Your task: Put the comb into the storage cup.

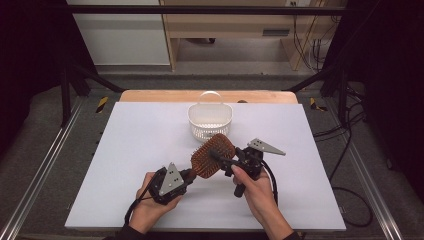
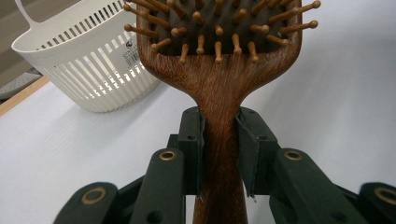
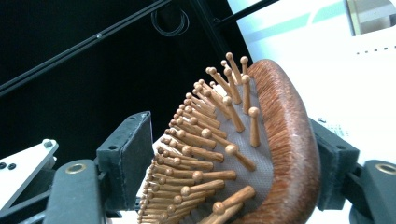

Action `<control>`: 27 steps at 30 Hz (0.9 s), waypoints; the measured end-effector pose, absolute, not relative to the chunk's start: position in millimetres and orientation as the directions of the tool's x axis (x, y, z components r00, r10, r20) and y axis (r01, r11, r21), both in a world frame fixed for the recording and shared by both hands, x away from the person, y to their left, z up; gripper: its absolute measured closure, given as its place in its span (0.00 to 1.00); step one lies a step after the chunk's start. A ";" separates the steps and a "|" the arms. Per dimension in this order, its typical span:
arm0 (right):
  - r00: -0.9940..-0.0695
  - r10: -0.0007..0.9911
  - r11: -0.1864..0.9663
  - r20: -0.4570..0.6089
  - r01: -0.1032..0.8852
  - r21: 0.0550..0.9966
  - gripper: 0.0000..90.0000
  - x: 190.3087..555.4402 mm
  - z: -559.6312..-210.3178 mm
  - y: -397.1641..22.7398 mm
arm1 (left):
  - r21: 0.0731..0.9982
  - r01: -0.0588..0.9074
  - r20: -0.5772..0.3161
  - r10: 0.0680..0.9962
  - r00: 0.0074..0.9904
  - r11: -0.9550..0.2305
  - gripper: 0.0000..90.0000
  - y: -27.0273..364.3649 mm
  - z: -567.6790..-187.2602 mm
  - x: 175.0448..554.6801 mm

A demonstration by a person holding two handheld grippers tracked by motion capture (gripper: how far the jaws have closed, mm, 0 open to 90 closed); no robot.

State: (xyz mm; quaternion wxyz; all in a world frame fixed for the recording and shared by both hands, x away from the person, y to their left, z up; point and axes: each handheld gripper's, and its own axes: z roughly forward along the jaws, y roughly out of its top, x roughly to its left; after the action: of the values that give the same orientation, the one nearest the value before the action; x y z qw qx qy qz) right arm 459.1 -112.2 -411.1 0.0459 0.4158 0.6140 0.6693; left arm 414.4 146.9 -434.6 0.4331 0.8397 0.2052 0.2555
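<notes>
The left gripper point(image 2: 219, 154) is clamped tight on the neck of a wooden hairbrush point(image 2: 219, 74), its two jaws pressed flat against either side of the handle just below where the handle widens into the head. The right gripper point(image 3: 233, 163) stands part open around the brush head point(image 3: 261, 154): one jaw sits against or just beside the smooth wooden back, while the other stands clear of the bristle tips, so it has no real hold yet. In the high view the brush point(image 1: 214, 154) hangs above the table point(image 1: 125, 150) between the two grippers, its head tilted up toward the right gripper point(image 1: 231, 165) and its handle running down into the left gripper point(image 1: 189, 176). This looks like a handover, probably on the way to the white basket point(image 1: 210, 120) that stands just behind the brush. To do it well, the right jaws should close squarely across the head, pressing evenly on the bristles rather than bending a few, and the left should let go only once that hold is firm, or the brush may swing or drop.
</notes>
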 end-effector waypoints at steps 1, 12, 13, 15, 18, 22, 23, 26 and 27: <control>-0.651 0.564 -0.242 0.507 0.457 0.856 0.32 459.3 -411.5 -111.7 | 0.832 0.124 0.252 0.567 0.784 -0.540 0.80 146.9 -434.7 414.4; -0.651 0.536 -0.274 0.537 0.468 0.840 0.44 457.7 -410.3 -112.9 | 0.838 0.121 0.250 0.572 0.781 -0.533 0.80 148.7 -434.3 414.7; -0.648 0.533 -0.278 0.544 0.474 0.836 0.46 457.4 -409.8 -113.3 | 0.837 0.120 0.253 0.572 0.781 -0.534 0.80 148.9 -434.2 414.7; -0.649 0.519 -0.287 0.556 0.480 0.829 0.49 456.8 -408.8 -113.5 | 0.838 0.120 0.253 0.573 0.779 -0.533 0.80 149.3 -433.6 414.4; -0.653 0.506 -0.301 0.564 0.480 0.824 0.53 455.1 -406.3 -113.4 | 0.836 0.117 0.260 0.575 0.776 -0.536 0.80 149.5 -431.2 414.5; -0.664 0.512 -0.293 0.545 0.461 0.837 0.56 451.3 -400.6 -113.5 | 0.840 0.117 0.255 0.576 0.777 -0.529 0.80 147.2 -429.9 413.9; -0.666 0.513 -0.292 0.541 0.458 0.840 0.57 451.1 -399.1 -113.8 | 0.843 0.118 0.250 0.577 0.777 -0.524 0.80 147.2 -429.8 414.1; -0.664 0.511 -0.297 0.546 0.460 0.837 0.57 450.7 -398.7 -113.5 | 0.845 0.124 0.239 0.575 0.782 -0.520 0.80 148.1 -430.1 415.0; -0.661 0.510 -0.298 0.551 0.465 0.834 0.58 449.9 -398.1 -112.9 | 0.845 0.124 0.239 0.575 0.782 -0.520 0.80 148.3 -430.2 415.0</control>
State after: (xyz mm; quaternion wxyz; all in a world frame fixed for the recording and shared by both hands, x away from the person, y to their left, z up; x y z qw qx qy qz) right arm 449.9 -112.9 -398.1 0.0163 0.4114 0.5921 0.6927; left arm 415.0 148.3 -430.2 0.4429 0.8336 0.2095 0.2548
